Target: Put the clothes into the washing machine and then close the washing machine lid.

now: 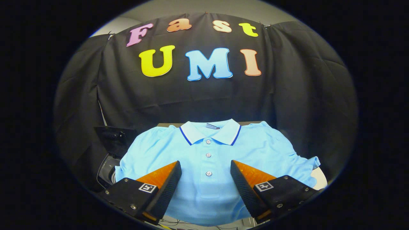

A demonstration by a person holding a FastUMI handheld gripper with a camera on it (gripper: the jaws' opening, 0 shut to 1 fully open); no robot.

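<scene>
The gripper (206,167) hangs spread wide with nothing held, its two wedge-shaped fingers apart above the lower front of the shirt (207,159). Each finger has a ridged inner face, and a small square marker sits on the block behind it.

Between and beyond the fingers lies the task's garment, a light blue polo shirt laid flat and face up on a table (319,180), of which only a pale rounded corner peeps out past the sleeve on the right. The cloth looks like a soft knit, smooth across the chest and rumpled at that sleeve. A row of small pale buttons (208,155) runs up the placket to a folded collar (209,131) edged with a dark blue stripe.

Off to the left, partly under the shirt's edge, is a dark tub with a round grey rim and a black lid standing up behind it (most likely the washing machine (107,169), already open).

The step in hand looks like the first pick-up, not yet begun. The next move calls for lowering the fingers onto the fabric and pinching up a fold thick enough to lift the whole limp shirt, then carrying it left to the tub.
</scene>
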